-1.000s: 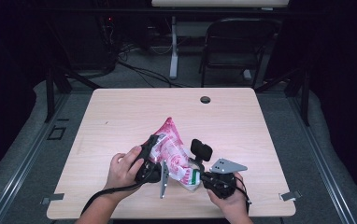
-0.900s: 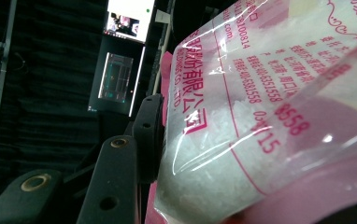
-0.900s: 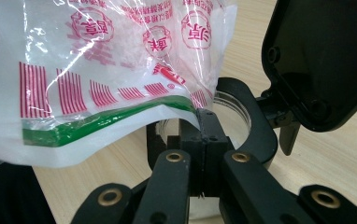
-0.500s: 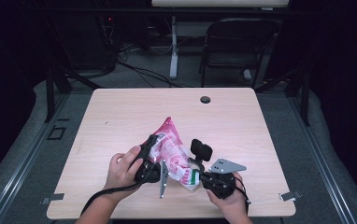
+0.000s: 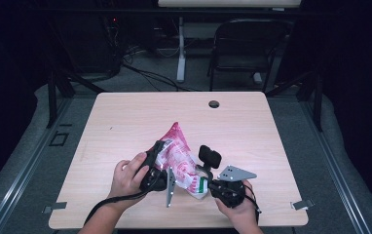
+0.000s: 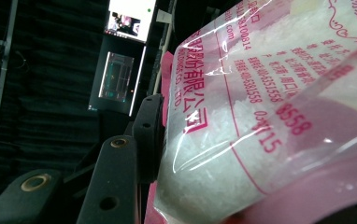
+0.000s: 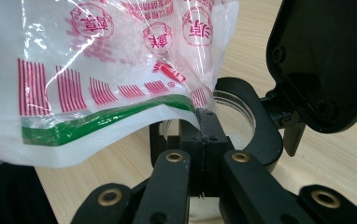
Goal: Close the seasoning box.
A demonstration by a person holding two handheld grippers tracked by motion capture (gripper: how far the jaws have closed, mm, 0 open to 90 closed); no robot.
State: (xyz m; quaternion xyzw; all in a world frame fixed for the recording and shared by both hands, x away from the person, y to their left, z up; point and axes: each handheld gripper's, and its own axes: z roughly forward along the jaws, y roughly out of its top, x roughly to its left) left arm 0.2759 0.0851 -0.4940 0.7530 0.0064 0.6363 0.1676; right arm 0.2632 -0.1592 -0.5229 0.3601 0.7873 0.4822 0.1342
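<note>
Left gripper [image 5: 158, 163] and right gripper [image 7: 200, 140] each clamp the granule pouch [image 5: 180, 158] (thin film); opposed pulling could tear it, spilling onto the bench [image 5: 252, 126].

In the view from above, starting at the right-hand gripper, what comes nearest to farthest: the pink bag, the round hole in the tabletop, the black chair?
From the right gripper:
1. Pink bag, touching it, just left.
2. Round hole, near the table's far edge.
3. Black chair, on the floor beyond the table.

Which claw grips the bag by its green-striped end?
The right claw, shut on the bag's green-striped edge; the left claw holds its printed side.
</note>
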